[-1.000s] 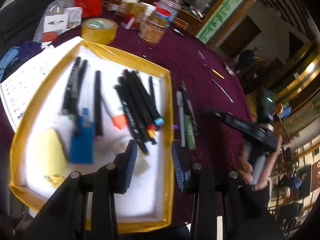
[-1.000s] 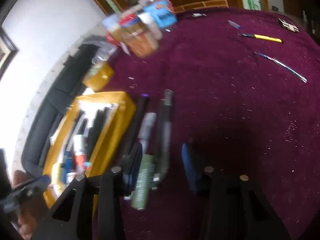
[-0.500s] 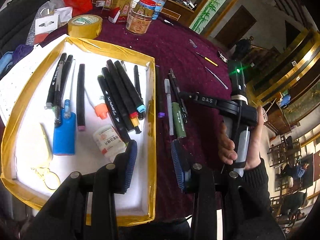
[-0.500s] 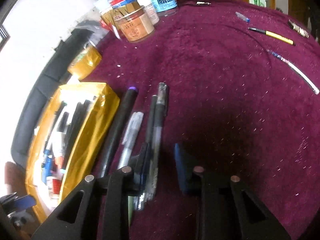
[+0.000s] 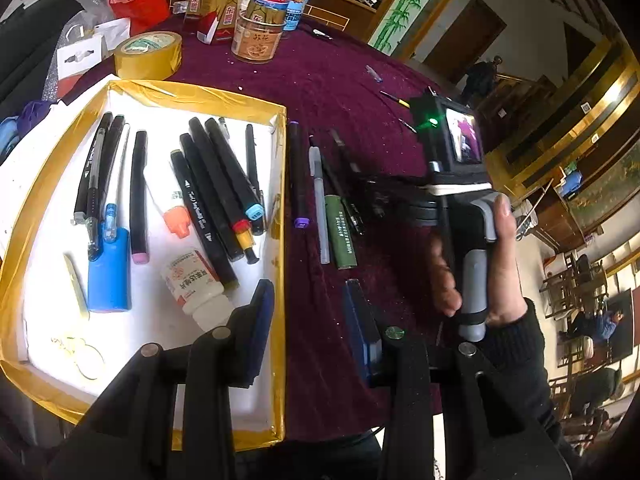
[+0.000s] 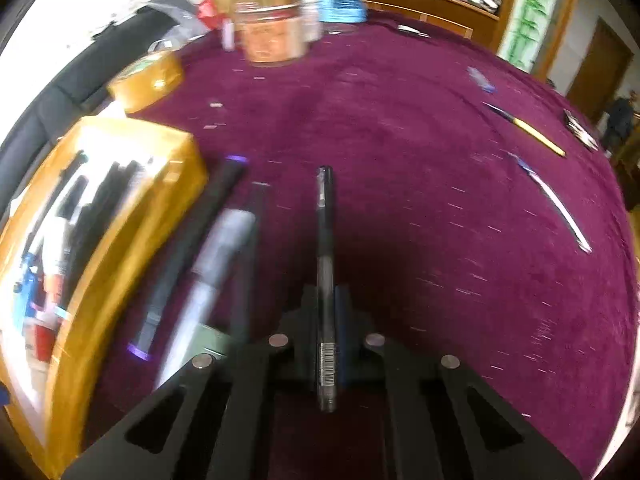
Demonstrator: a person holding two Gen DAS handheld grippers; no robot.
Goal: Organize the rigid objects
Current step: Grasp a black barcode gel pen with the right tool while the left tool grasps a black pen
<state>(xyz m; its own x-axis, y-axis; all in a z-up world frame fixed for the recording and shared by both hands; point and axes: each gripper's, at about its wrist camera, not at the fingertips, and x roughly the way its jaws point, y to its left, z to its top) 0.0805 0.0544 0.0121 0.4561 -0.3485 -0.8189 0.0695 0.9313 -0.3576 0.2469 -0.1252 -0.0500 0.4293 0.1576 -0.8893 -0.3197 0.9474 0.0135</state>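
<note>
One slim black pen (image 6: 325, 264) with a barcode sticker sits clamped between the fingers of the right gripper (image 6: 326, 308), sticking straight out ahead of them over the maroon tablecloth (image 6: 400, 160). Just left of that pen, still lying on the cloth, are a purple-capped black marker (image 5: 297, 176), a grey pen (image 5: 320, 204) and a green tube-shaped thing (image 5: 340, 232), all lined up alongside the gold-edged tray (image 5: 280, 240). Inside the tray there's a bunch of black markers (image 5: 212, 184), a white bottle (image 5: 192, 284) and a blue bottle (image 5: 109, 268). The left gripper (image 5: 310, 312) hangs over the tray's right wall with its fingers apart and nothing between them. Past the tray are a roll of yellow tape (image 5: 146, 56) and some jars (image 5: 258, 36). A hand (image 5: 500, 264) in a dark sleeve holds the right gripper's handle, right of the pens.
</note>
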